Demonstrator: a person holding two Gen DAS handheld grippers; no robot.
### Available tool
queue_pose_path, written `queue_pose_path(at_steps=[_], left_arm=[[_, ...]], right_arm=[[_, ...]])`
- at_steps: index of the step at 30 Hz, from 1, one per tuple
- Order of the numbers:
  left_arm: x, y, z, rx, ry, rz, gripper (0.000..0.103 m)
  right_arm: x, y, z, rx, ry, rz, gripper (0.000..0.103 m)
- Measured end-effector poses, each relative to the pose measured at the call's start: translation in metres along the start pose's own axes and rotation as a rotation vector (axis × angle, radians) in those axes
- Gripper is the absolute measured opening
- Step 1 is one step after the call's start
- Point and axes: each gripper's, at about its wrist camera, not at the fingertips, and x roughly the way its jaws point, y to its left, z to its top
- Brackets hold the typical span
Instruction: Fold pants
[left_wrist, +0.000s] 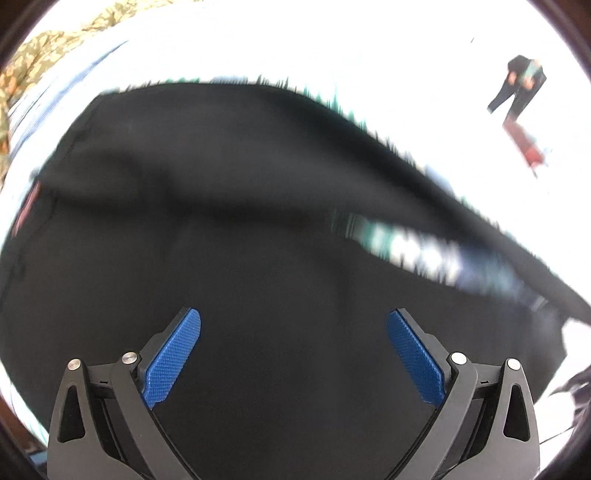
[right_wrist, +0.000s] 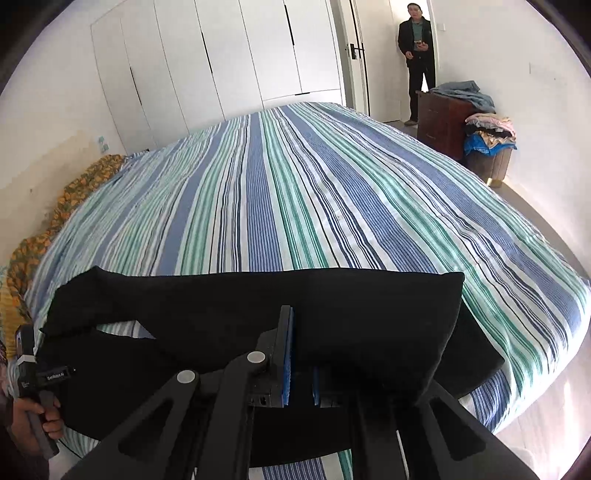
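In the left wrist view, the left gripper (left_wrist: 293, 354) is hanging released over the black pants (left_wrist: 240, 229), its blue pads (left_wrist: 173, 356) spread wide with nothing between them. The cloth is filling most of the picture and blurring along its far edge, with a strip of striped sheet (left_wrist: 406, 247) showing through a gap between two layers. With this side unheld, I judge the folded layer is likely to slide or bunch if the other hand pulls hard.

In the right wrist view, the right gripper (right_wrist: 301, 354) is clenching a raised fold of the pants (right_wrist: 369, 314), which are lying across the near edge of the bed (right_wrist: 295, 184). The lifted corner is standing proud on the right while the left part is sagging into a crooked notch over the sheet. The risk, as I read it, is an uneven fold: the thin pinch may be catching only one layer, and the cloth hanging off the bed's edge may be dragging the rest toward the floor. At the left rim a hand (right_wrist: 33, 421) is gripping the other tool's handle.
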Motion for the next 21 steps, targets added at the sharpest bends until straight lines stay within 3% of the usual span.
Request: queue_pose_path(at_steps=[3,5,8,16,18,20,21], left_arm=[[-0.01,0.015,0.071,-0.091,-0.063,-0.059,0.102],[0.002,0.026,0.118,-0.164,-0.049,-0.104,0.102],[0.039,0.037,0.172,-0.241,0.01,-0.073,0.102],[0.102,0.037,0.232,-0.268,0.129,0.024,0.1],[0.113,0.035,0.238,-0.259,0.147,0.039,0.084],[0.125,0.037,0.241,-0.262,0.189,0.019,0.006],[0.126,0.034,0.236,-0.268,0.206,0.031,0.007]], right_arm=[[-0.012,-0.006,0.004,0.023,-0.035,0.066,0.009],[-0.021,-0.007,0.006,0.032,-0.056,0.102,0.009],[-0.037,-0.01,0.007,0.043,-0.099,0.148,0.009],[-0.085,-0.021,0.003,0.042,-0.205,0.219,0.008],[-0.094,-0.023,0.001,0.038,-0.211,0.227,0.008],[-0.099,-0.026,-0.001,0.035,-0.206,0.234,0.008],[-0.1,-0.027,-0.001,0.032,-0.199,0.235,0.008]])
